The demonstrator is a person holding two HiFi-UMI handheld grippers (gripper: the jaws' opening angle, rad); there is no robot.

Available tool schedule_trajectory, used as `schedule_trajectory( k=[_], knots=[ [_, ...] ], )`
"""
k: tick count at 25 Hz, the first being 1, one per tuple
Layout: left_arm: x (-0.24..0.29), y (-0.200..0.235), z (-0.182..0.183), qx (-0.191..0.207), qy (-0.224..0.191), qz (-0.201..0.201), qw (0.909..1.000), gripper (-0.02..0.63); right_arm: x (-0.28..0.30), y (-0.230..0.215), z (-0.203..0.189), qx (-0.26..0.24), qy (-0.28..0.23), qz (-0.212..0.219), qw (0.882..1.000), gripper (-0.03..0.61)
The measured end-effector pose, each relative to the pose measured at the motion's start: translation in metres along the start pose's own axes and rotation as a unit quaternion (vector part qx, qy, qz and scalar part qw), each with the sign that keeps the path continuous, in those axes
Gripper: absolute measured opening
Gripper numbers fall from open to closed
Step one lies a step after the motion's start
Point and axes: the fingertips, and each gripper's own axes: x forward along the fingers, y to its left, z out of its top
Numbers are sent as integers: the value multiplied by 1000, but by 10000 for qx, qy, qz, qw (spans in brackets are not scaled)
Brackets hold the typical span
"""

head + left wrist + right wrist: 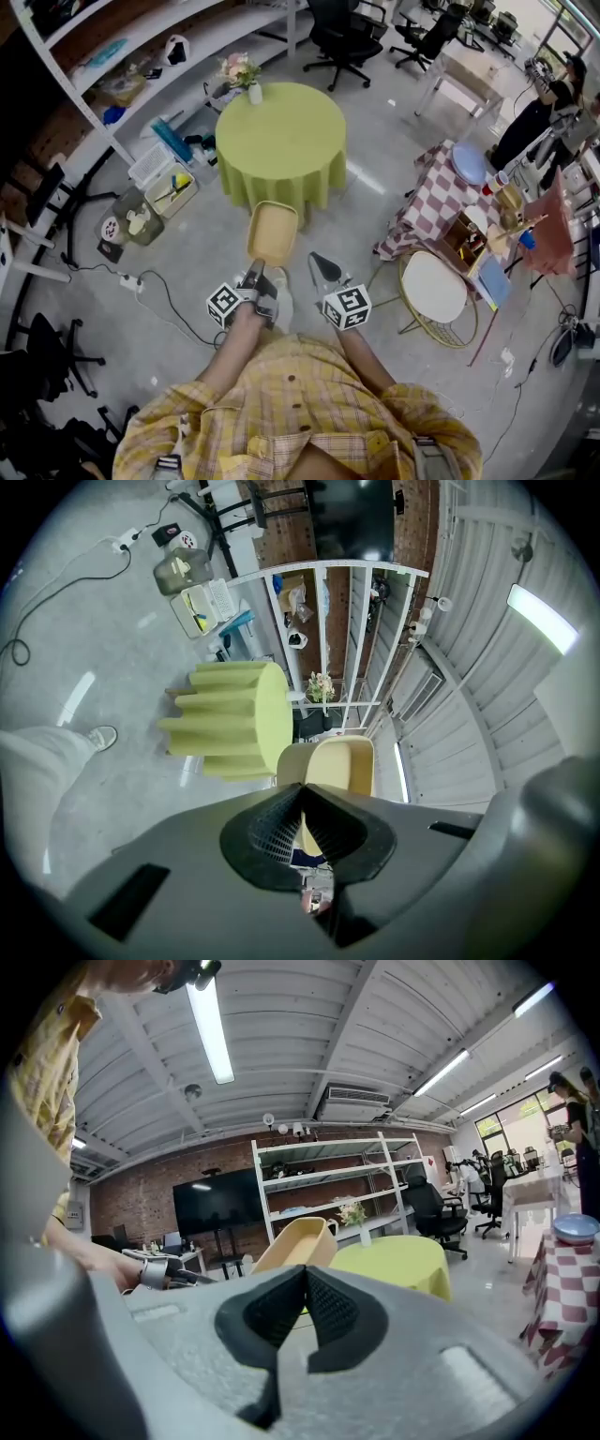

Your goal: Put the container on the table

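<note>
A tan plastic container (272,232) hangs in the air over the floor, just short of the round table with a green cloth (281,141). My left gripper (255,274) is shut on its near rim. In the left gripper view the container (342,766) rises right behind the closed jaws, with the table (234,719) beyond it. My right gripper (321,264) is beside it on the right, shut and empty. The right gripper view shows the container (295,1241) to the left of the table (398,1262). A white vase of flowers (247,82) stands at the table's far edge.
A checked-cloth table (441,197) and a white round wire stool (433,289) stand to the right. White shelving (141,56) and floor boxes (164,183) line the left side. A cable (159,291) runs over the floor. Office chairs (342,37) stand behind, and a person (544,112) at far right.
</note>
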Motion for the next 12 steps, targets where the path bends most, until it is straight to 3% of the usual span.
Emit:
schedule_trajectory(
  k=[12],
  knots=[
    [116,-26,49,91,85,118,9999,18,89,-74,35,86,39,-68,9999,-3]
  ],
)
